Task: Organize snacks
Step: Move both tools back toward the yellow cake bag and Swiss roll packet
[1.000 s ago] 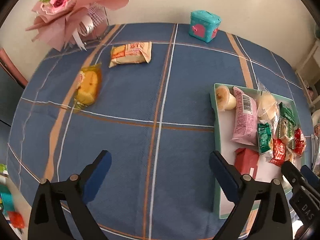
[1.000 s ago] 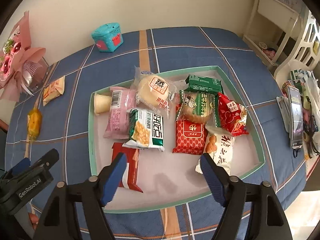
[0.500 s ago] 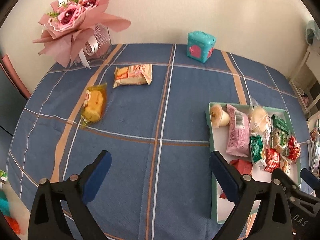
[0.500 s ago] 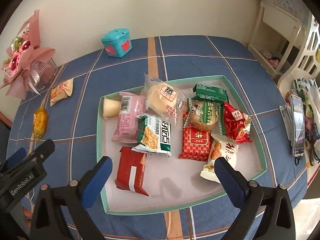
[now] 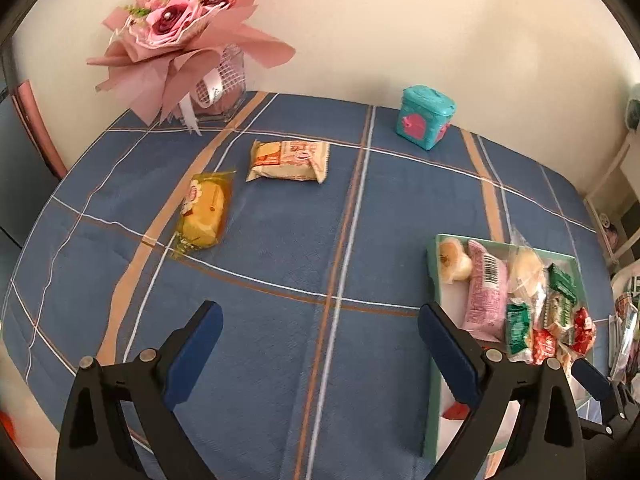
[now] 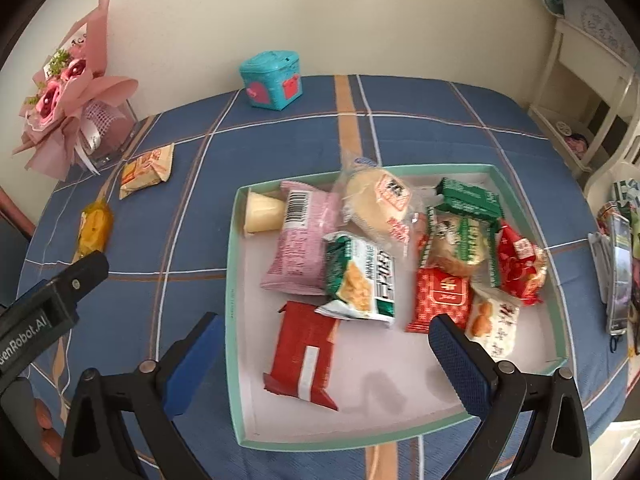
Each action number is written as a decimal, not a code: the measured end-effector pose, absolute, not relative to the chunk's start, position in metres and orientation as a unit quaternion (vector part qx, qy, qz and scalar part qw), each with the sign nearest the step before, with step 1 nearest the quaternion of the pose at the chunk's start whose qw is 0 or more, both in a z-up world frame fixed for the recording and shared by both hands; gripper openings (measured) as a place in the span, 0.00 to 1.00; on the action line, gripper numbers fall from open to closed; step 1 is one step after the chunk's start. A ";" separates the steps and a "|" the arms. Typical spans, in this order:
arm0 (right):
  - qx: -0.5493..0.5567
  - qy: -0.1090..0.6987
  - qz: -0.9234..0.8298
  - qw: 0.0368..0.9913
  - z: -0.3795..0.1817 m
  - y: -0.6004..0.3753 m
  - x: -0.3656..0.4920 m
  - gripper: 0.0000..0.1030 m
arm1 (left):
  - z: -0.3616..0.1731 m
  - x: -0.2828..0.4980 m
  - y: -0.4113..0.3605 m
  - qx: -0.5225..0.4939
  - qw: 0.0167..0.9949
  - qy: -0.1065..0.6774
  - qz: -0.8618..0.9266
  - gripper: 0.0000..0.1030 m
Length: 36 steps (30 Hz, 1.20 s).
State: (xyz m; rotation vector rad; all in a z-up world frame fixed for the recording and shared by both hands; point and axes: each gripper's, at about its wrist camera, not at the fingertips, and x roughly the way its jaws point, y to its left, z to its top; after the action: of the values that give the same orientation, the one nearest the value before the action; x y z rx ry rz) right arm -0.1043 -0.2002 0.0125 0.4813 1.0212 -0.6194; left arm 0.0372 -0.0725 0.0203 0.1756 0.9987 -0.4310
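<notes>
Two snacks outside tray: yellow cake pack, beige biscuit pack on tablecloth | rest gathered in green tray | left gripper, right gripper both spread, empty | likely free to fetch strays

Both grippers are showing black angular frames with silver round screws at the joints and blue textured pads lining the fingers. The left gripper is also showing white "GenRobot.AI" lettering on its black side, seen beside the right gripper.
</notes>
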 end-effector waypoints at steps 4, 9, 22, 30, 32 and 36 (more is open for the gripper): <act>0.233 0.474 -0.284 0.800 0.007 -0.198 -0.096 1.00 | 0.015 0.045 -0.066 0.096 0.859 0.469 -0.181 0.95; 0.239 0.477 -0.276 0.799 0.001 -0.192 -0.086 1.00 | 0.010 0.054 -0.055 0.093 0.865 0.464 -0.170 0.95; 0.222 0.473 -0.238 0.819 -0.003 -0.157 -0.049 1.00 | 0.007 0.080 -0.030 0.072 0.866 0.473 -0.145 0.95; 0.207 0.486 -0.212 0.822 -0.012 -0.135 -0.030 1.00 | 0.004 0.097 -0.009 0.064 0.864 0.483 -0.129 0.95; 0.201 0.490 -0.202 0.824 -0.015 -0.129 -0.025 1.00 | 0.002 0.102 -0.002 0.051 0.858 0.494 -0.129 0.95; 0.185 0.494 -0.191 0.828 -0.016 -0.120 -0.017 1.00 | -0.002 0.109 0.008 0.027 0.851 0.509 -0.127 0.95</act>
State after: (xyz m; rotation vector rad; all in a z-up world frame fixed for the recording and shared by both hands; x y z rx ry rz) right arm -0.0174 -0.1198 -0.0162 0.3937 1.0479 -0.4053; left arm 0.1087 0.0078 -0.0023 0.0574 1.0713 -0.2673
